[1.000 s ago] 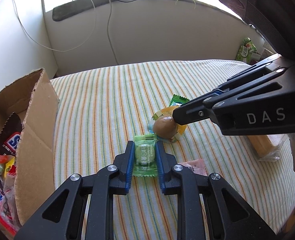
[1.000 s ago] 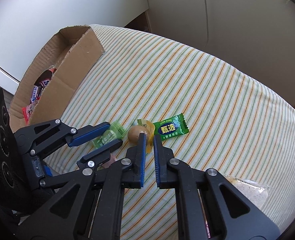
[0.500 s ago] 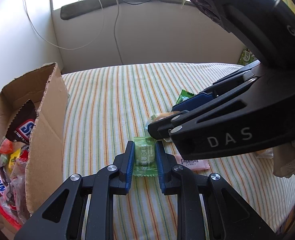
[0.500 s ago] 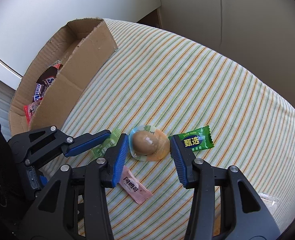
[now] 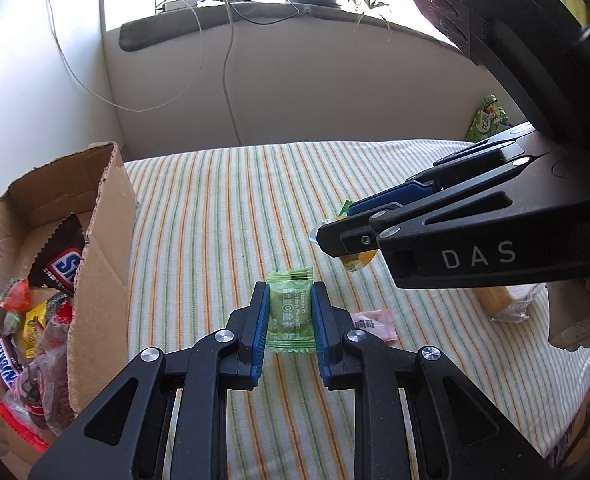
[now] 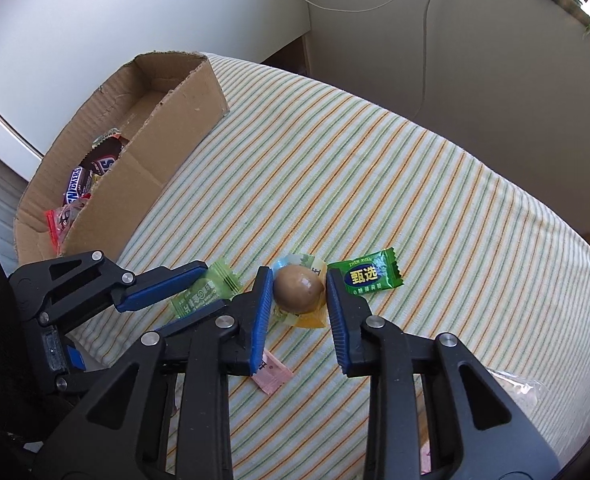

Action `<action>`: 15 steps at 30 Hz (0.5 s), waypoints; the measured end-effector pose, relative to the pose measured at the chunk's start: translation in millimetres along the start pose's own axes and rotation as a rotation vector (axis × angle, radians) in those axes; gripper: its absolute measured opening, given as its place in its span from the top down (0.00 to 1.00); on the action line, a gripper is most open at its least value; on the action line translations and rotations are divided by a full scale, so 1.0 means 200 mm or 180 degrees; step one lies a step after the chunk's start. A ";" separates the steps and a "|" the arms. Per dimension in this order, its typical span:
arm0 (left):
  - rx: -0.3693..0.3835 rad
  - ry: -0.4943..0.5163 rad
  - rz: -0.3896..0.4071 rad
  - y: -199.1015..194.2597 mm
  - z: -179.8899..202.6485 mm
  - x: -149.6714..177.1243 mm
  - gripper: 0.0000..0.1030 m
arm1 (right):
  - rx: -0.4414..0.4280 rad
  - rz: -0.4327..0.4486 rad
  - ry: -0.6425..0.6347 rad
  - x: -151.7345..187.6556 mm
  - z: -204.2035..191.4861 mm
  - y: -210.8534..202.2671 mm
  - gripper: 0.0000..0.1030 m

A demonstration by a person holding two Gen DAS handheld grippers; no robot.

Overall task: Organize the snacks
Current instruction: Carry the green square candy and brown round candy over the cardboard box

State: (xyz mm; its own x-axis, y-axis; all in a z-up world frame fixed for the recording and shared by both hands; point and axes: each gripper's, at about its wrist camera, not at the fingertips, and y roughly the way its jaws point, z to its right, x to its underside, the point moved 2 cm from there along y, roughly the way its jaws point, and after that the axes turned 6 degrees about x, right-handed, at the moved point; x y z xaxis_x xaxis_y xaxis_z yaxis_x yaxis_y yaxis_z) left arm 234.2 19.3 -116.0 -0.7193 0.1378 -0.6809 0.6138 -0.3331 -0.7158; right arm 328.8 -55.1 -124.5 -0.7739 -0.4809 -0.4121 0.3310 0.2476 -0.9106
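Left gripper (image 5: 289, 312) clamped on a pale green square candy sachet (image 5: 289, 309) with white print and crimped ends, held flat between both blue pads. Right gripper (image 6: 299, 298), jaws closing around a glossy brown egg in a clear, yellow-edged vacuum pouch (image 6: 298, 289); pads look to be touching its sides. Just right of that gripper lies a dark green foil candy (image 6: 366, 278); beneath it, a pink sachet (image 6: 271, 373). Open cardboard box of snacks (image 5: 99, 248) sits left of both, on the striped cloth (image 6: 375, 184).

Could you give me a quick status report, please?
Left claw shut on light-green candy packet. Right claw closing around wrapped brown egg. Nothing blocking.
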 end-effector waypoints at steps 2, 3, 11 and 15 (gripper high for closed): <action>0.0034 -0.0009 0.0079 -0.05 0.01 -0.02 0.81 | 0.0017 0.0064 0.0028 0.01 0.02 -0.06 0.73; 0.0049 -0.0012 0.0126 -0.08 0.01 -0.03 0.81 | 0.0031 0.0095 0.0047 0.01 0.03 -0.08 0.73; -0.0041 -0.0100 0.0534 -0.31 -0.08 -0.07 0.81 | 0.0052 0.0383 -0.0004 -0.01 -0.01 -0.31 0.73; -0.0134 -0.0255 0.0690 -0.42 -0.20 -0.08 0.81 | -0.0008 0.0500 -0.0098 -0.02 -0.10 -0.38 0.73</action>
State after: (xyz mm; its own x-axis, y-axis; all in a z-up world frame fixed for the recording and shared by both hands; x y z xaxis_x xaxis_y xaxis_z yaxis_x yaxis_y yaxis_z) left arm 207.0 81.7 -50.9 -0.5916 -0.0076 -0.8062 0.7686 -0.3074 -0.5611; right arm 296.2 -54.8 -51.8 -0.6958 -0.4617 -0.5502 0.4452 0.3239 -0.8348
